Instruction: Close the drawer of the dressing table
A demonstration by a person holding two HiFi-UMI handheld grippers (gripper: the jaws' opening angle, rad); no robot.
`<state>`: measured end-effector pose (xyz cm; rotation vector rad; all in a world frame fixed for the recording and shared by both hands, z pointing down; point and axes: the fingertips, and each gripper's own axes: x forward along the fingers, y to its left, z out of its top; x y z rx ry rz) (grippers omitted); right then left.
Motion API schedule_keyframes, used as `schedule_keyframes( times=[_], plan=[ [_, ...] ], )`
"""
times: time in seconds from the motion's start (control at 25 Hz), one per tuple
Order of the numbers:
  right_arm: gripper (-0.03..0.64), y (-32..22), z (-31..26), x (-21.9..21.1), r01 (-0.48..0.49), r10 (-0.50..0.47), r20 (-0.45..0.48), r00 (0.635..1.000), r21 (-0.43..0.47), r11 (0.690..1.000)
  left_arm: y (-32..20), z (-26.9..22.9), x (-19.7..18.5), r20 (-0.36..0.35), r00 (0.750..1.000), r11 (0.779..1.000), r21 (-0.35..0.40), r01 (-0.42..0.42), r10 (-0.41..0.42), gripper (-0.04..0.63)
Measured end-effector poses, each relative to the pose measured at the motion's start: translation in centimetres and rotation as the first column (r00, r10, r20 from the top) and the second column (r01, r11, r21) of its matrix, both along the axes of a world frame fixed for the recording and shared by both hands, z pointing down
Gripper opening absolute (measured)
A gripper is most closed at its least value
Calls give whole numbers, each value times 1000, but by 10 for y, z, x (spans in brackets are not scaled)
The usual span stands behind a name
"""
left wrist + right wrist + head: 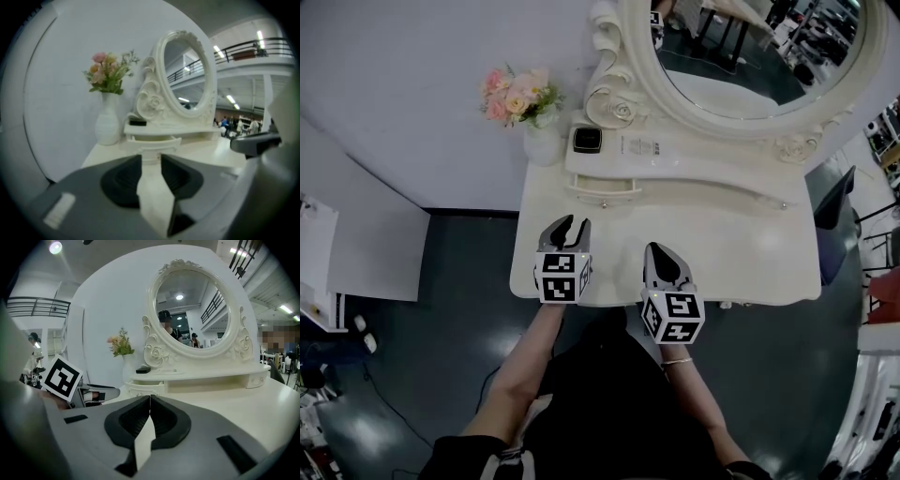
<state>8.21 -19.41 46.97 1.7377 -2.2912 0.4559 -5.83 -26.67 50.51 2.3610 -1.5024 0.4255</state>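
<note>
Above the dressing table (750,246), left tool (573,223) gapes empty, right tool (654,248) closed empty; only right gripper view's mirror (201,296) reflects people (176,334).

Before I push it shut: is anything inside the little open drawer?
Of the drawer, only a narrow pale strip of the inside shows, with nothing visible in it. The shelf above covers the rest.

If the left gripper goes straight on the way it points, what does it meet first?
Most likely the front of the open drawer, straight ahead between the left gripper's open jaws; depth is unclear.
</note>
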Motion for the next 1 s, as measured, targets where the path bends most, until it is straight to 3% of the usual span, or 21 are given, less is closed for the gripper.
schedule_keyframes(
  times=[1.0],
  plan=[
    [5,-51,11,24,40,-39,12,999,-32,999,-58,26,22,56,998,998,-59,37,-33,132]
  ],
)
